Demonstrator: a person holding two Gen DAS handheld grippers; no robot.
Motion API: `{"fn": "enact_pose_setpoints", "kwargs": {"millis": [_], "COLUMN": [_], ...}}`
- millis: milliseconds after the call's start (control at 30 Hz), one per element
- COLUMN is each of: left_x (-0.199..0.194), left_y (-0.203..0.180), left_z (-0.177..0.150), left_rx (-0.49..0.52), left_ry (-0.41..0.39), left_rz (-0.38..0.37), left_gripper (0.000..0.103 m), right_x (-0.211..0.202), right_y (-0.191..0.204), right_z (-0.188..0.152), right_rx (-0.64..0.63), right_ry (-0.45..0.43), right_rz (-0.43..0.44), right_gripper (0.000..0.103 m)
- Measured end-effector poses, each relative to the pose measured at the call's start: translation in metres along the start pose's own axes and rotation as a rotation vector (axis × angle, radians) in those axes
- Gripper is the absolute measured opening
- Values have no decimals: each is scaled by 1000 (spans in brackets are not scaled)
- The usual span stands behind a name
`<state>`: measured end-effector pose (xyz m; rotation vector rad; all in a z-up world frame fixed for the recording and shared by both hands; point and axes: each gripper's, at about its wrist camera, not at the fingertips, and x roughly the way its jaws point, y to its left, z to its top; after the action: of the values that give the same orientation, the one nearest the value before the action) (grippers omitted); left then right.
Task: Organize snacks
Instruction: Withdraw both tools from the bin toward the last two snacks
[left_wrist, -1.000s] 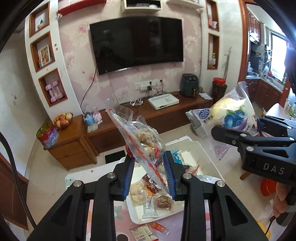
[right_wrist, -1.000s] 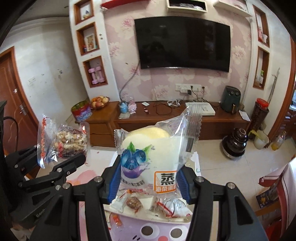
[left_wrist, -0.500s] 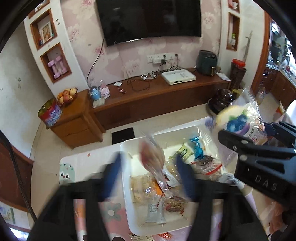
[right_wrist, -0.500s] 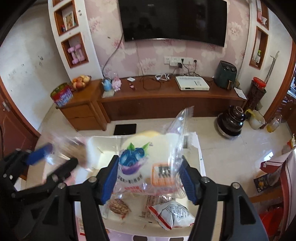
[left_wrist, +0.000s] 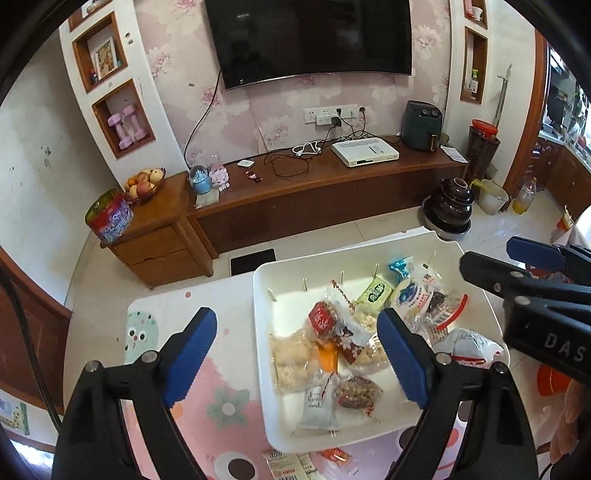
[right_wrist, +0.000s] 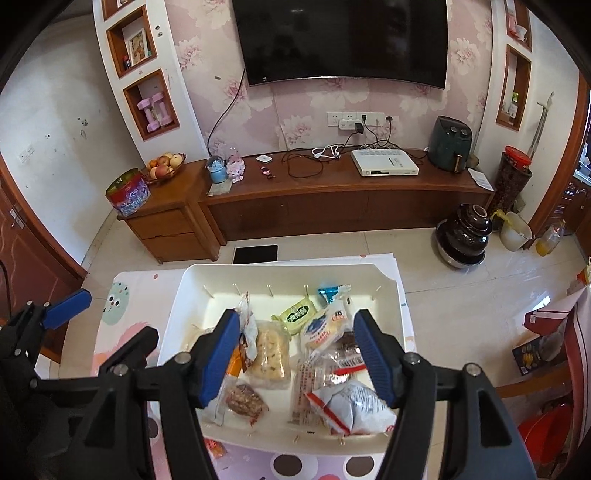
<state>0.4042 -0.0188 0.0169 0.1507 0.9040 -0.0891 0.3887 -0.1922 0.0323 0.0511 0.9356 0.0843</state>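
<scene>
Left gripper (left_wrist: 295, 354): jaws opening, nothing gripped. Right gripper (right_wrist: 295, 358): jaws spread, apparently touching no packet. Wrapped snacks (right_wrist: 269, 354), including the blueberry bun (right_wrist: 323, 332), lie in the white tray (right_wrist: 280, 271).

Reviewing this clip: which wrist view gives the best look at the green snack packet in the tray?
The right wrist view: the green snack packet lies unobstructed between the open fingers, label facing up. In the left wrist view it sits farther off, tilted, still fully visible in the white tray.
</scene>
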Motion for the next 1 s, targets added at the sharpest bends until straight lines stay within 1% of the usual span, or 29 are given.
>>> {"fn": "enact_pose_setpoints", "kwargs": {"millis": [233,400,500,633,800,1000], "left_x": [-24,-44,-55,-71,-94,-107], "left_y": [22,35,39,42,39,42], "left_z": [-17,-33,-45,-64,-92,-125], "left_rx": [-62,-86,-90,-88,-50,-56], "left_ry": [-1,-8,-11,-13,-41,-58], "left_rz": [-13,-10,-5,-22,-25,-45], "left_gripper": [88,88,88,88,89,90], "right_x": [-26,-47,-60,-78,-100,-112], "right_y": [2,8,14,21,28,34], "right_z": [-13,-29,-40,-55,-76,-99], "right_rx": [8,-4,-23,-47,-75,-87], "right_ry": [-18,-30,-46,-68,-95,-113], "right_rz": [23,46,54,67,93,136], "right_gripper": [65,65,65,65,65,65]}}
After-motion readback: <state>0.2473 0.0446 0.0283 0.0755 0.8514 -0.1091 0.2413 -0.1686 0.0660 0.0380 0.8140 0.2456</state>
